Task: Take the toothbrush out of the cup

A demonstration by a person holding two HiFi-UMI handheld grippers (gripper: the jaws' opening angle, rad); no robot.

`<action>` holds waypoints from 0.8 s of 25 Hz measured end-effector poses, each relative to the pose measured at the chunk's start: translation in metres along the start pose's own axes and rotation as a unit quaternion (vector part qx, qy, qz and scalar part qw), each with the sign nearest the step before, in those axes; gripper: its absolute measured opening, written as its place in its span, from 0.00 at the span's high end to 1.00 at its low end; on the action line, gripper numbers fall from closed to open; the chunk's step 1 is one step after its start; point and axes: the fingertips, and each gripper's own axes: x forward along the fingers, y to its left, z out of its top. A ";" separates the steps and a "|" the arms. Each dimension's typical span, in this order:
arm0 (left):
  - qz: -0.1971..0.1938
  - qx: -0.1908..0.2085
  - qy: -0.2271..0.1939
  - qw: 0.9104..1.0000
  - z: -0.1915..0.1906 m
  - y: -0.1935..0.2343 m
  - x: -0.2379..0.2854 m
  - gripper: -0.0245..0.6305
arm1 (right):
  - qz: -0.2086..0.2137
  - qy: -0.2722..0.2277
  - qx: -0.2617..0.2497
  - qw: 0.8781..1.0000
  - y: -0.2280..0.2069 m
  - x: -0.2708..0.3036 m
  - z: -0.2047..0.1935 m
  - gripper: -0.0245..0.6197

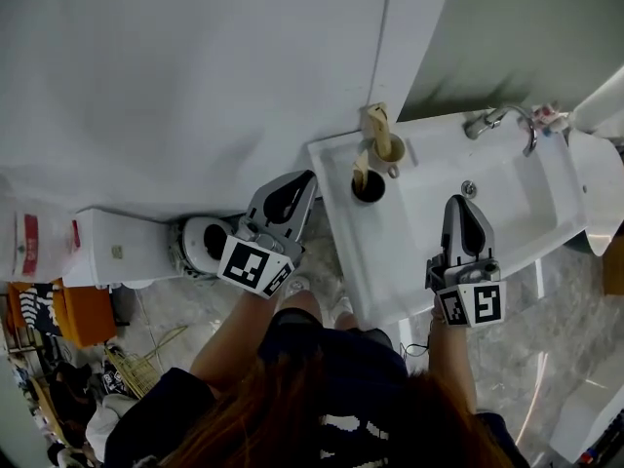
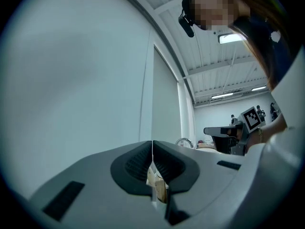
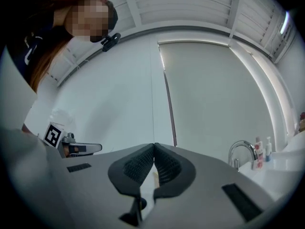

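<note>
In the head view two cups stand at the back left corner of the white sink counter (image 1: 341, 222): a dark-mouthed cup (image 1: 370, 188) and a beige cup (image 1: 392, 150) behind it. A tan toothbrush (image 1: 362, 167) leans out of the dark cup, and another tan stick (image 1: 376, 121) rises from the beige one. My left gripper (image 1: 310, 176) is shut and empty, just left of the counter's edge and short of the cups. My right gripper (image 1: 458, 201) is shut and empty over the counter's front, right of the cups. The tan things (image 2: 157, 184) show behind the shut left jaws.
A chrome faucet (image 1: 502, 120) stands over the basin (image 1: 517, 198) at the right, with small bottles (image 3: 260, 151) beside it. A toilet (image 1: 207, 242) and its white cistern (image 1: 112, 247) sit left of the counter. Clutter and an orange box (image 1: 86, 315) lie at the far left. A white wall is behind.
</note>
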 end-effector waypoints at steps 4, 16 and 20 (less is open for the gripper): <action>0.000 0.005 0.003 1.000 -0.004 -0.002 0.011 0.93 | 0.001 0.004 0.006 1.000 -0.008 0.008 -0.005 0.94; -0.076 -0.013 0.027 0.997 -0.035 0.021 0.054 0.93 | -0.056 0.018 0.004 0.998 -0.013 0.038 -0.028 0.94; -0.097 -0.022 0.039 0.994 -0.046 0.023 0.059 0.93 | -0.068 0.024 0.008 0.997 -0.015 0.042 -0.037 0.94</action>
